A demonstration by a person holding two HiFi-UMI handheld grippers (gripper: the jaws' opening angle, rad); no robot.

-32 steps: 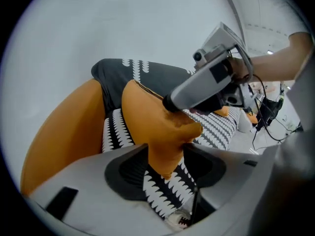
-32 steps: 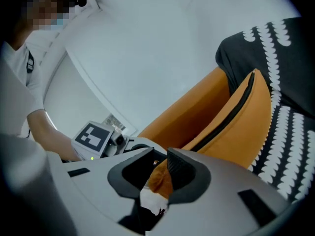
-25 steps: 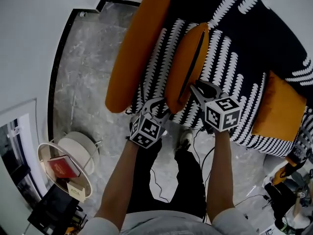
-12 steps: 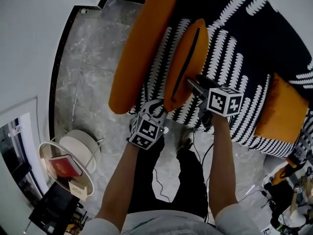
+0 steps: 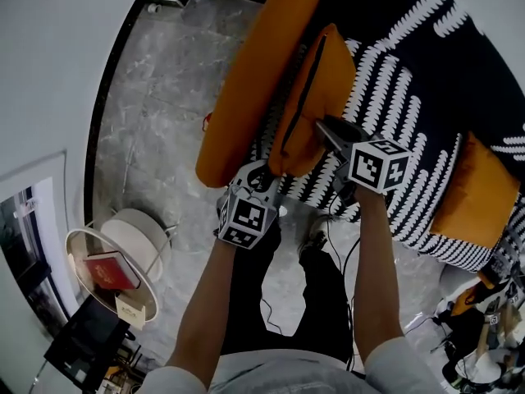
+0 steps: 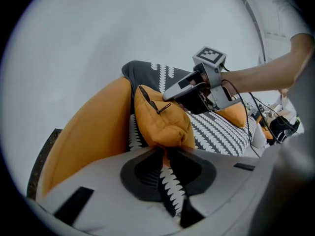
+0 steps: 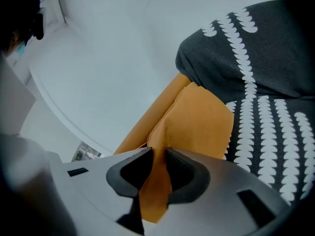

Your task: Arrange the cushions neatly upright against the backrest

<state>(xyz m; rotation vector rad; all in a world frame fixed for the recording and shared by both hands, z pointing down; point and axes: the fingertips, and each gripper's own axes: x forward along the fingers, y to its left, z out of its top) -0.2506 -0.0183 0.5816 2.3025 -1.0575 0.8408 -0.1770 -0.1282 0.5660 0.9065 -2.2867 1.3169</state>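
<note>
Armrest (image 5: 246, 97) runs orange through upper centre. Just right of it, the left gripper (image 5: 264, 173), its jaws just closing, pinches the cushion (image 5: 324, 80) by its lower corner. The right gripper (image 5: 325, 130), also closing, nips its edge, likely to stand it upright on the sofa (image 5: 410, 113).

Left gripper (image 5: 269, 171), right gripper (image 5: 321, 125): fingers closing

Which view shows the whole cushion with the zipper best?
The head view: the cushion shows full length from above. The left gripper view shows it end-on, foreshortened; the right gripper view shows only a corner between the jaws.
</note>
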